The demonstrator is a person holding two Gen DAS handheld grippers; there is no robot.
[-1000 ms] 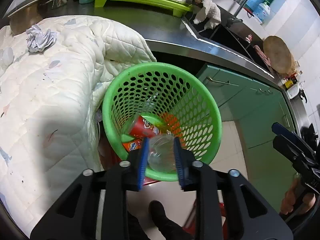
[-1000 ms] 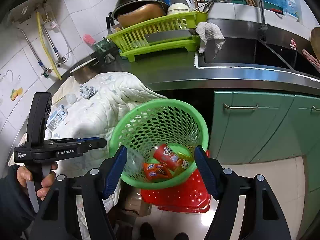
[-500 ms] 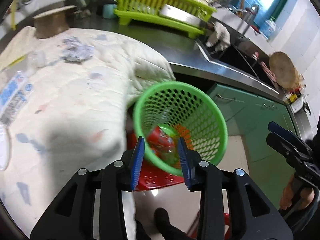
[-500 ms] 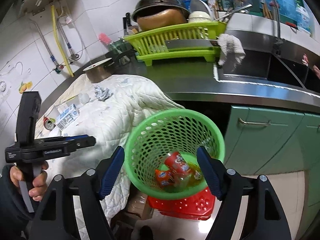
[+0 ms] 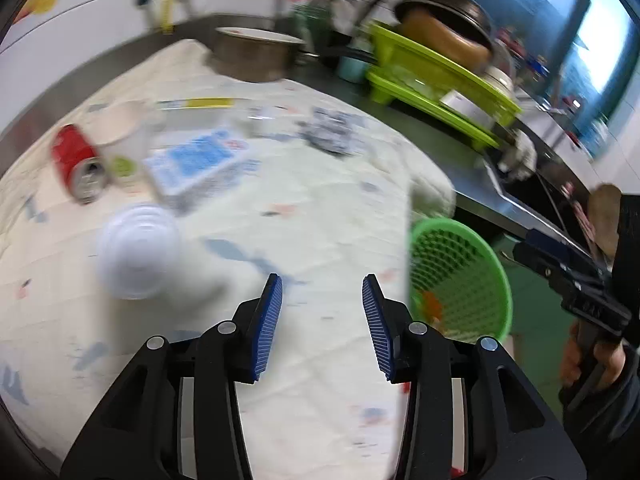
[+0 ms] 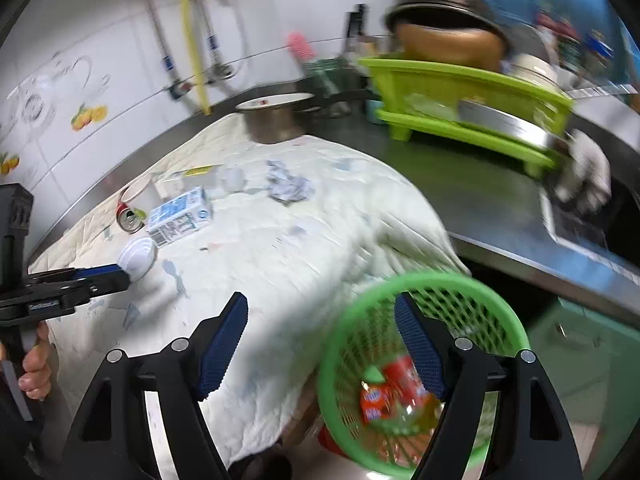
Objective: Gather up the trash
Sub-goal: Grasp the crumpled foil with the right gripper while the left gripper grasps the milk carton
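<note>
My left gripper (image 5: 322, 284) hovers over the quilted white cloth (image 5: 304, 208), its jaws opening with nothing between them. On the cloth ahead of it lie a white plastic cup (image 5: 138, 252), a red can (image 5: 78, 168), a blue-and-white carton (image 5: 196, 160) and crumpled paper (image 5: 328, 136). The green basket (image 5: 460, 280) stands off the cloth's right edge. My right gripper (image 6: 320, 304) is open and empty, between the cloth and the basket (image 6: 420, 344), which holds red and orange wrappers (image 6: 396, 384). The can (image 6: 128, 216), carton (image 6: 180, 216) and cup (image 6: 138, 256) lie at far left.
A metal pot (image 6: 276, 120) stands at the back of the cloth. To its right a lime dish rack (image 6: 472, 104) with pans sits on the steel counter (image 6: 460, 184). A sink and green cabinet doors (image 6: 592, 360) are at the right. A red crate lies under the basket.
Both views have swung left, from over the basket onto the cloth with the trash. The left jaws have widened, and the clear bottle seen between them is no longer there.
</note>
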